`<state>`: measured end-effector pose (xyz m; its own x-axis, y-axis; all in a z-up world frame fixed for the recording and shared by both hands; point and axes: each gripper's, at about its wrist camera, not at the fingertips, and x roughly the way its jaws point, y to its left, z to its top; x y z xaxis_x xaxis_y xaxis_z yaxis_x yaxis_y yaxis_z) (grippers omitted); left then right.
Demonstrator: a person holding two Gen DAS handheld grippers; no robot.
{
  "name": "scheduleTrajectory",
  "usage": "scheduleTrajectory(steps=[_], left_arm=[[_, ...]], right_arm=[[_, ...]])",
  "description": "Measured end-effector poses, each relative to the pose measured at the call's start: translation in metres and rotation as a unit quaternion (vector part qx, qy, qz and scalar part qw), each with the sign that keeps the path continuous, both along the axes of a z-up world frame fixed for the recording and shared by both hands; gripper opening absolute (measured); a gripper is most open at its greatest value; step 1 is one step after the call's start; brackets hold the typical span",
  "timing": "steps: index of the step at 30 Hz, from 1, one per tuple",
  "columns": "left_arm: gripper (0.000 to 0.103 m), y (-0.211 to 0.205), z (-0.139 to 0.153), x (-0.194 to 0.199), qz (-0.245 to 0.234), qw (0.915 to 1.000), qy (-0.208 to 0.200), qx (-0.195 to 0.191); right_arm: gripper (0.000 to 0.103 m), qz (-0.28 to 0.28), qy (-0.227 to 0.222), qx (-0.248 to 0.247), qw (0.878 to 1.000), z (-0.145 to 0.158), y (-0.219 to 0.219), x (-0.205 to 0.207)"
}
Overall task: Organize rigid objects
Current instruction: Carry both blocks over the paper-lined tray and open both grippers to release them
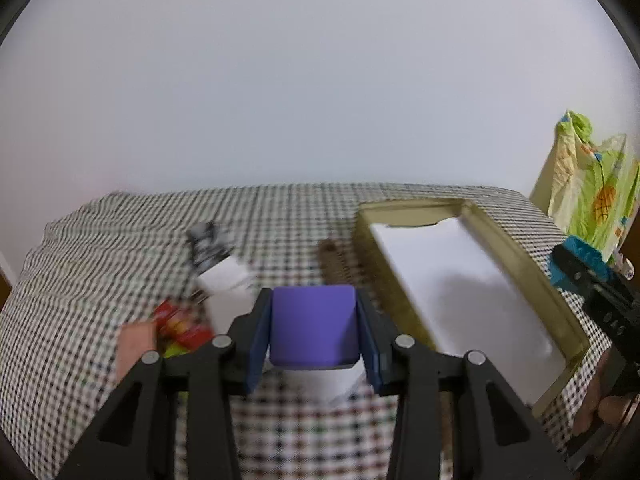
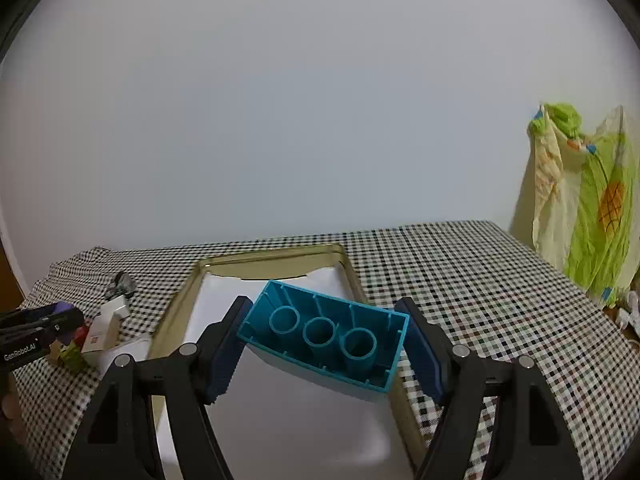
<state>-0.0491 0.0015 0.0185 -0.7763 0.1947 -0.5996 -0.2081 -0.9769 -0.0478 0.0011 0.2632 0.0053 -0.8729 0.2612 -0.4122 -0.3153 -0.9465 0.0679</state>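
Carrying two blocks at once toward the same tray calls for keeping both grips square and the paths apart. The left hand-held gripper (image 1: 314, 330) is clamped on a purple cube (image 1: 313, 326), which sits flush between the blue pads and is held off the checkered counter (image 1: 120, 248), just left of the gold-rimmed tray (image 1: 516, 256). The right hand-held gripper (image 2: 322, 340) is clamped on a teal building brick (image 2: 326, 338), hollow underside facing the camera and its three tubes showing; the brick is slightly skewed between the pads and hangs above the tray's white liner (image 2: 280, 412).

My judgement is that the step in hand is placing both pieces in the tray. The brick is the nearer to release, so it should be lowered first toward a far corner of the liner, leaving room for the cube. Because it sits tilted in the grip, levelling it before release would stop it tipping or sliding. The cube should come over the near rim with clearance, not drag against it.

A cluster of other items lies on the counter left of the tray: a white box (image 2: 106, 326), a red and yellow piece (image 1: 180, 326) and a crumpled dark object (image 2: 120, 284). The left view is blurred, so their exact shapes are unclear. A patterned cloth (image 2: 592, 208) hangs at the right.
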Motion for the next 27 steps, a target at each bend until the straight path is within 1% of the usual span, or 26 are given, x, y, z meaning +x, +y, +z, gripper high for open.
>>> scheduleTrajectory(steps=[5, 8, 11, 13, 15, 17, 20, 21, 24, 27], left_arm=[[0.039, 0.049, -0.002, -0.019, -0.035, 0.9992, -0.016, 0.007], [0.039, 0.073, -0.004, -0.032, -0.049, 0.9986, -0.015, 0.009], [0.039, 0.093, -0.007, -0.038, -0.062, 0.9981, -0.009, 0.000], [0.039, 0.102, -0.014, -0.040, -0.067, 0.9976, -0.017, -0.002], [0.039, 0.107, -0.020, -0.042, -0.079, 0.9962, -0.037, -0.001], [0.039, 0.107, -0.021, -0.044, -0.085, 0.9956, -0.040, 0.005], [0.039, 0.111, -0.025, -0.047, -0.082, 0.9950, -0.046, -0.033], [0.039, 0.112, -0.027, -0.047, -0.082, 0.9946, -0.050, -0.038], [0.039, 0.115, -0.033, -0.052, -0.090, 0.9926, -0.069, -0.043], [0.039, 0.117, -0.033, -0.052, -0.095, 0.9921, -0.070, -0.043]], right_arm=[[0.075, -0.009, -0.017, -0.010, 1.000, -0.006, 0.023, -0.017], [0.075, -0.010, -0.029, -0.022, 0.999, -0.010, 0.034, -0.030], [0.075, -0.006, -0.024, -0.019, 1.000, -0.008, 0.037, -0.034], [0.075, -0.002, -0.024, -0.021, 0.999, -0.010, 0.040, -0.036], [0.075, 0.001, -0.021, -0.025, 0.999, -0.012, 0.037, -0.033], [0.075, 0.001, -0.023, -0.023, 0.999, -0.013, 0.037, -0.035], [0.075, 0.007, -0.045, -0.006, 0.999, -0.017, 0.035, -0.041], [0.075, 0.010, -0.052, -0.006, 0.999, -0.018, 0.034, -0.042], [0.075, 0.017, -0.065, -0.005, 0.998, -0.022, 0.031, -0.046], [0.075, 0.023, -0.071, 0.005, 0.997, -0.024, 0.020, -0.045]])
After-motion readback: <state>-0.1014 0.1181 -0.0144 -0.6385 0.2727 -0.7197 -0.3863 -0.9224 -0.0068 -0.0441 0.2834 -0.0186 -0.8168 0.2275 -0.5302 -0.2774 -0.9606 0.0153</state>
